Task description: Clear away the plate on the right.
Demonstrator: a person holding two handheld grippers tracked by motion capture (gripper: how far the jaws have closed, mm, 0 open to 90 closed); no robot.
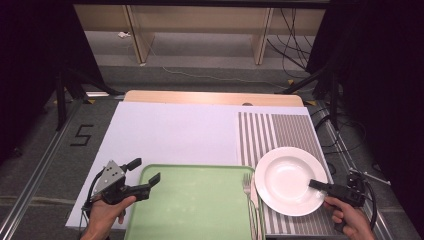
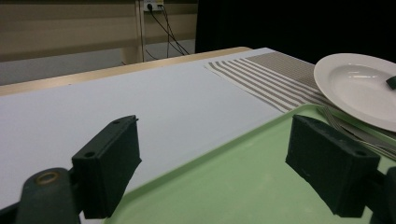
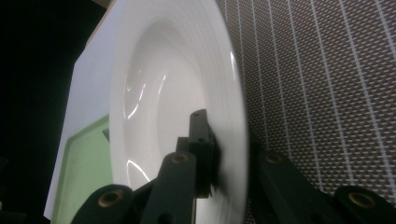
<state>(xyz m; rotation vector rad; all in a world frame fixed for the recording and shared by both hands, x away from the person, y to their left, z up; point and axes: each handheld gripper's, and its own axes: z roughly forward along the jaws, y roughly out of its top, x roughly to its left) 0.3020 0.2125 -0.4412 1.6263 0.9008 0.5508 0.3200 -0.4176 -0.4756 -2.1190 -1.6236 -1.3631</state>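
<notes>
While the white plate (image 1: 291, 180) lies on the striped mat (image 1: 280, 131) at the right of the table, just beside the green tray (image 1: 192, 205), its near right rim is clamped between the jaws of the right gripper (image 1: 320, 185), one jaw above and one beneath. A hard, glazed, breakable dish is judged likely: stiff, fairly heavy for a rim hold, and slippery, so sagging or sliding could be expected when lifted. The left gripper (image 1: 147, 177) is held spread over the tray's left corner, grasping nothing. A fork (image 1: 247, 192) lies along the tray's right edge.
</notes>
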